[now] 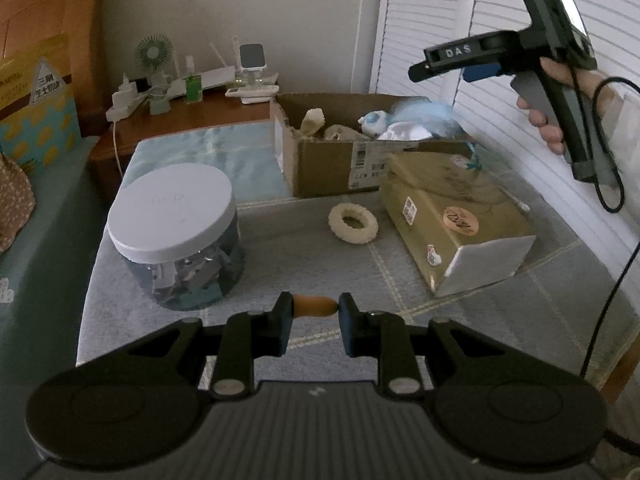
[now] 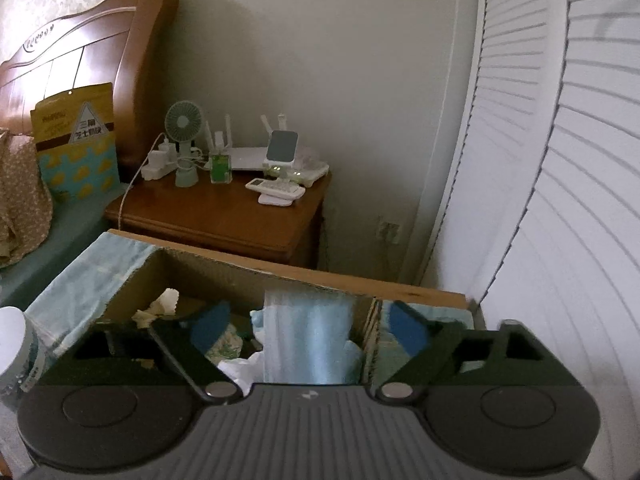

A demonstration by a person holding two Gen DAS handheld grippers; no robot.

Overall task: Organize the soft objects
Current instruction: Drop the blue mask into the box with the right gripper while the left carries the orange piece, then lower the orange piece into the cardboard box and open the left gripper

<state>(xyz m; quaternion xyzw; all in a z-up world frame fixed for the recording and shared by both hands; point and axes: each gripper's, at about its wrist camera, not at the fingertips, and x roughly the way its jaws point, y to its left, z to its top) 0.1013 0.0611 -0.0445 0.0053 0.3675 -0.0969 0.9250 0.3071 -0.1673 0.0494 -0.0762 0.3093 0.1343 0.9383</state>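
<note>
Left gripper (image 1: 315,307): jaws narrow, clamped on a small orange soft toy (image 1: 314,306), low over the grey checked cloth (image 1: 360,280).
Right gripper (image 2: 310,326): jaws spread wide, holding nothing, above the cardboard box (image 2: 280,276); "DAS" reads on its side in the left wrist view.
Box contents: light blue plush (image 2: 308,340), cream toys (image 1: 313,120).
Cream ring toy (image 1: 351,223): on the cloth, between box and gold carton (image 1: 452,208).
Jar with white lid (image 1: 176,208): no legible label.
Yellow bag (image 2: 74,136): triangle with Chinese characters.
</note>
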